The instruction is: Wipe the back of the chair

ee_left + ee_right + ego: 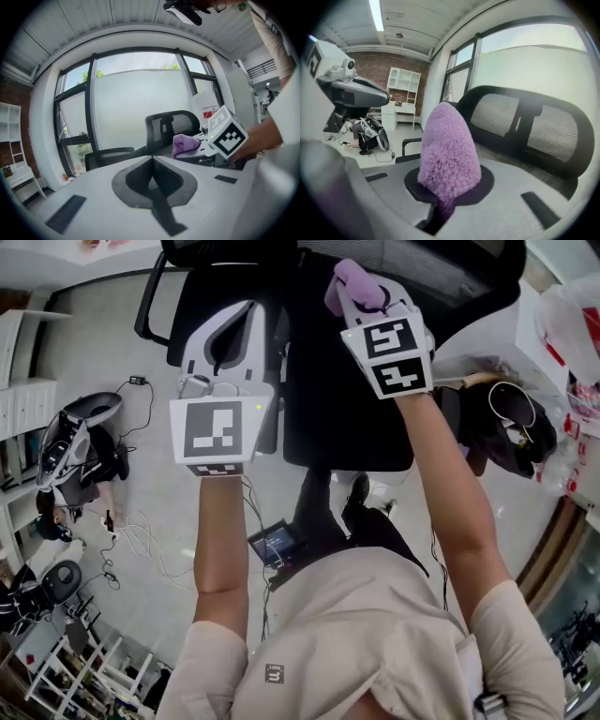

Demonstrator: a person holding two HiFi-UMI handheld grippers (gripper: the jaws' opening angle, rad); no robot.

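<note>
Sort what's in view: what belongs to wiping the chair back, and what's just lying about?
Job:
- purple cloth, clamped in the right gripper
- chair back
- left gripper, shut with nothing in it

Lying about:
- floor cables
- white shelves
- plastic bag

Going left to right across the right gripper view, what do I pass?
left gripper → white shelf unit → purple cloth → chair back
</note>
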